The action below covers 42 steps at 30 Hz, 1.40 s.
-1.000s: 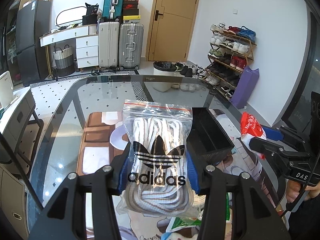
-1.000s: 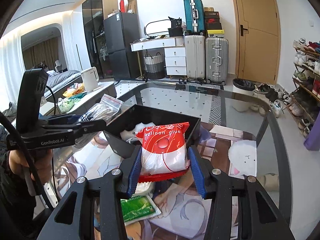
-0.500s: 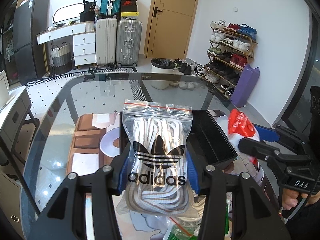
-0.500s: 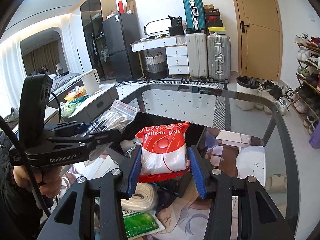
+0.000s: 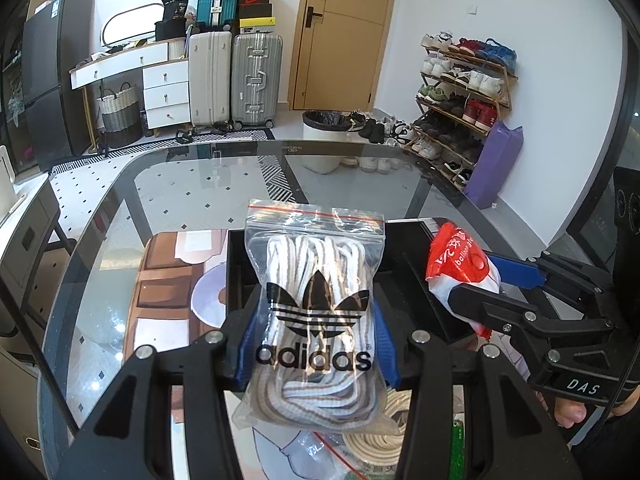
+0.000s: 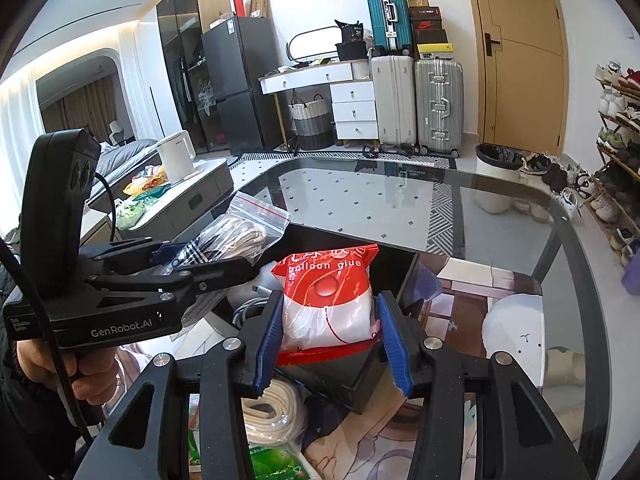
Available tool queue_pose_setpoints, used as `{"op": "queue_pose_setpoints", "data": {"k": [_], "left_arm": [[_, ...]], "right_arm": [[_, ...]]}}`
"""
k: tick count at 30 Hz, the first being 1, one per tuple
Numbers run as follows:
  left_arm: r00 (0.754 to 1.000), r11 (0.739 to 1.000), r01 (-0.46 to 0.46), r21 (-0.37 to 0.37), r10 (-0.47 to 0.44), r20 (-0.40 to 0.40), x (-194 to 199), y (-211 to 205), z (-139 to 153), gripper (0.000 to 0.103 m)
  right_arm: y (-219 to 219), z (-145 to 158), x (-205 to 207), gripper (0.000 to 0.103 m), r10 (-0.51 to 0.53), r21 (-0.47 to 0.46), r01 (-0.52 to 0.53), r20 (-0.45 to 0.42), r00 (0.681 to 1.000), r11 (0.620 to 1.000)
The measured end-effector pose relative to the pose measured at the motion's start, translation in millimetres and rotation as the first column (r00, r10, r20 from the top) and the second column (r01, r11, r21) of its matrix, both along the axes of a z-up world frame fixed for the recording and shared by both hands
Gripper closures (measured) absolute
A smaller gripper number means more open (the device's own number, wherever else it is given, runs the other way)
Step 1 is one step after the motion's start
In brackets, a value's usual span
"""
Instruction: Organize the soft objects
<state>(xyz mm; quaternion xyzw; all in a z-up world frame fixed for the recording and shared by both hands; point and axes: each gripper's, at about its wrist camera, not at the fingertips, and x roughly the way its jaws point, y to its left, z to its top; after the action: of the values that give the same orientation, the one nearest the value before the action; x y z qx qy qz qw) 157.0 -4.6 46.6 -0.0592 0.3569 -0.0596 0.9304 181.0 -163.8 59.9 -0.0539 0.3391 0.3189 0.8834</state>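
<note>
The adidas lace bag (image 5: 316, 312) stands upright in our left gripper (image 5: 316, 344), its long axis running away from the camera, red zip seal farthest. Our right gripper (image 6: 328, 332) is clamped on the balloon glue packet (image 6: 326, 300), label end forward. Since a second ago we have carried both bags in over the black tray (image 5: 420, 280); they hang above it, each pinched low between blue pads (image 5: 250, 344), the laces left of the packet.

glass table (image 5: 180, 184), silver suitcases (image 5: 236, 80), shoe rack (image 5: 460, 92), white kettle (image 6: 176, 156)
</note>
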Motion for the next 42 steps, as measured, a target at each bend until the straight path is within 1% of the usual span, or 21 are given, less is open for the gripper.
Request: {"op": "queue_pose_setpoints", "data": {"k": [11, 19, 21, 23, 25, 26, 27, 28, 29, 30, 31, 33, 35, 36, 37, 39, 42], "left_arm": [[1.0, 1.0, 0.006, 0.011, -0.006, -0.018, 17, -5, -2, 0.056], [0.999, 1.0, 0.0, 0.015, 0.001, -0.034, 23, -6, -7, 0.055], [0.999, 1.0, -0.002, 0.016, 0.003, -0.045, 26, -7, -9, 0.054], [0.999, 1.0, 0.0, 0.026, 0.001, -0.052, 26, -8, -10, 0.05], [0.999, 0.999, 0.0, 0.037, 0.001, -0.044, 22, -9, -9, 0.035], [0.999, 0.999, 0.001, 0.038, 0.0, -0.039, 20, -9, -9, 0.033], [0.999, 0.999, 0.001, 0.04, 0.0, -0.033, 17, -8, -8, 0.029], [1.0, 0.999, -0.003, 0.046, 0.004, -0.029, 15, -8, -7, 0.021], [1.0, 0.999, -0.008, 0.052, 0.009, -0.023, 12, -7, -6, 0.018], [1.0, 0.998, -0.01, 0.056, 0.011, -0.019, 11, -7, -5, 0.012], [1.0, 0.998, -0.008, 0.06, 0.009, -0.014, 8, -6, -5, 0.01], [1.0, 0.998, -0.009, 0.064, 0.01, -0.01, 5, -5, -4, 0.009], [1.0, 0.997, -0.016, 0.071, 0.017, -0.008, 2, -4, -3, 0.004], [1.0, 0.997, -0.02, 0.074, 0.02, -0.003, 0, -3, -3, 0.0], [1.0, 0.997, -0.023, 0.077, 0.023, 0.007, -3, -3, -2, 0.0], [1.0, 0.996, -0.022, 0.081, 0.021, 0.017, -8, -1, 0, 0.0], [0.999, 0.997, -0.022, 0.078, 0.02, 0.027, -18, 2, 2, 0.0]], "right_arm": [[8, -7, 13, 0.056, 0.007, -0.019, -0.007, -0.001, 1.0, 1.0], [10, -10, 24, 0.056, -0.013, -0.026, 0.013, -0.001, 1.0, 1.0], [9, -11, 27, 0.054, -0.018, -0.023, 0.018, -0.002, 1.0, 1.0], [7, -11, 27, 0.049, -0.02, -0.013, 0.02, 0.002, 1.0, 1.0], [6, -11, 26, 0.046, -0.019, -0.011, 0.019, 0.003, 1.0, 1.0], [4, -11, 25, 0.046, -0.021, -0.012, 0.021, 0.005, 1.0, 1.0], [2, -11, 23, 0.044, -0.025, -0.013, 0.025, 0.008, 1.0, 1.0], [1, -11, 22, 0.043, -0.027, -0.014, 0.027, 0.011, 1.0, 1.0], [-1, -11, 21, 0.038, -0.029, -0.017, 0.029, 0.013, 0.999, 0.999], [-2, -11, 20, 0.031, -0.028, -0.018, 0.029, 0.015, 0.999, 0.999], [-3, -10, 18, 0.028, -0.025, -0.017, 0.025, 0.022, 0.999, 1.0], [-3, -9, 14, 0.024, -0.03, -0.028, 0.031, 0.035, 0.999, 0.999], [-3, -9, 12, 0.02, -0.028, -0.036, 0.029, 0.035, 0.999, 0.999], [-3, -9, 10, 0.015, -0.023, -0.037, 0.025, 0.033, 0.999, 0.999], [-3, -8, 7, 0.013, -0.021, -0.034, 0.023, 0.038, 0.999, 0.999], [-4, -7, 1, 0.005, -0.015, -0.033, 0.016, 0.047, 0.999, 0.999], [-6, -6, -7, 0.002, -0.002, -0.035, 0.004, 0.046, 0.999, 0.999]]}}
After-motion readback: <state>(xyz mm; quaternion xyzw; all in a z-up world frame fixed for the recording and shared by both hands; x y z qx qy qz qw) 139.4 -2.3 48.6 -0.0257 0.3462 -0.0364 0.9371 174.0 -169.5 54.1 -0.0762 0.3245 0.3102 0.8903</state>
